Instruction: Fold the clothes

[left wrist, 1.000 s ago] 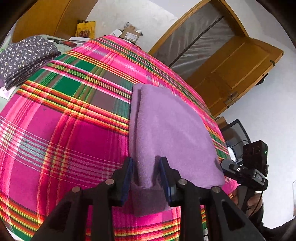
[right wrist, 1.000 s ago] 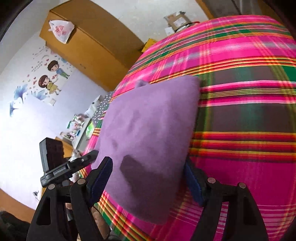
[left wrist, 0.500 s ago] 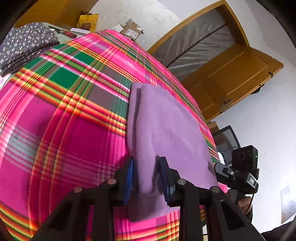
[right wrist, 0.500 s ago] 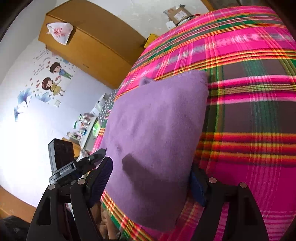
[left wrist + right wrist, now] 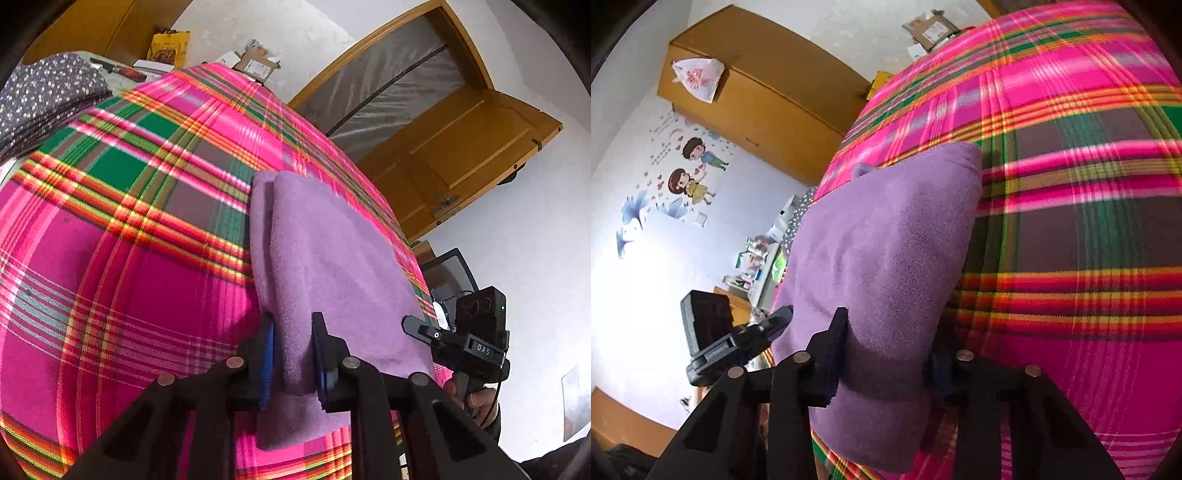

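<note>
Both tongs sit at the near short edge of the folded purple garment [image 5: 332,266], which lies on the pink plaid bed cover [image 5: 110,295]; whether that surface is a bed or a desk I cannot tell. Left tongs [image 5: 293,354]: jaws closing, a thick fold of the purple fabric between the blue pads, near-left corner; pads look to be pressing the cloth on both sides. Right tongs [image 5: 886,354]: jaws closing too, wider bite, near-right corner bulging between them; left pad dents the fabric, right pad mostly hidden behind the bulge, so full contact there is a judgement, not certain. Key relation: the garment's long axis runs from the tongs away toward 12–1 o'clock in the left wrist view and toward 12 o'clock in the right wrist view, so its whole body lies ahead of both tongs, far short edge well apart from them. Each hand is nearest its own corner; neither has an edge on the other. In the left view the right unit [image 5: 469,339] shows at 4 o'clock, just off the garment's right side. My read: next is a lift and carry of the near edge toward 12 to halve it lengthwise. Risk: uneven bite, layers slipping on the right side.
</note>
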`<state>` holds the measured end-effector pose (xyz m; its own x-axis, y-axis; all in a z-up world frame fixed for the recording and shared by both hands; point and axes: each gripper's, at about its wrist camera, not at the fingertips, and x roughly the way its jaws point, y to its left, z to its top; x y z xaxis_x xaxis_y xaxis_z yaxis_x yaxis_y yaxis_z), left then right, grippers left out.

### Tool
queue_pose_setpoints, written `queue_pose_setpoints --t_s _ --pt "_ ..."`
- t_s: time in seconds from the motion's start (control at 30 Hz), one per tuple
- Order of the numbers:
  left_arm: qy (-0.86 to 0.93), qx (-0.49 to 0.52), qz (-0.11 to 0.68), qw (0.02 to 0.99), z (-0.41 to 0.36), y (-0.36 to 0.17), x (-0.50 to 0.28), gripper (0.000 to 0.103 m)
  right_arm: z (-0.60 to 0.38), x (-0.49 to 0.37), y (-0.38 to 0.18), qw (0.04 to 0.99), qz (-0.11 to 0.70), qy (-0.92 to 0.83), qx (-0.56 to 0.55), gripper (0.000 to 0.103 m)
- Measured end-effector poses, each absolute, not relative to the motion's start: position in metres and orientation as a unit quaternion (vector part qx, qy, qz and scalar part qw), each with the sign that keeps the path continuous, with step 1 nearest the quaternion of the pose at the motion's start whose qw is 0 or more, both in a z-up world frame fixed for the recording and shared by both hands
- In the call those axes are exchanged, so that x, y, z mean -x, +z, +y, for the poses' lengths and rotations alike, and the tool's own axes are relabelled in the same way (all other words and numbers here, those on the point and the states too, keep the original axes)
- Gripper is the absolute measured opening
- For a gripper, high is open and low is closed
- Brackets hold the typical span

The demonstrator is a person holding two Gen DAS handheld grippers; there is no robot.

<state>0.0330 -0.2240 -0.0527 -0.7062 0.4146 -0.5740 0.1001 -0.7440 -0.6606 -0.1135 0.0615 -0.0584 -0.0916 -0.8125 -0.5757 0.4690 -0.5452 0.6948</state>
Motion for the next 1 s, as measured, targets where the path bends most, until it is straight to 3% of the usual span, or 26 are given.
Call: queue_pose_setpoints --t_s 0.47,1.0 --pt "0.882 0.347 -0.294 0.124 -0.190 -0.011 -0.018 0.018 0.090 0.110 -0.016 0.455 -0.159 -0.755 -0.443 0.034" --pt "0.882 0.365 -0.224 0.195 -0.100 0.010 0.065 0.018 0.183 0.141 0.008 0.395 -0.153 -0.809 -0.407 0.034"
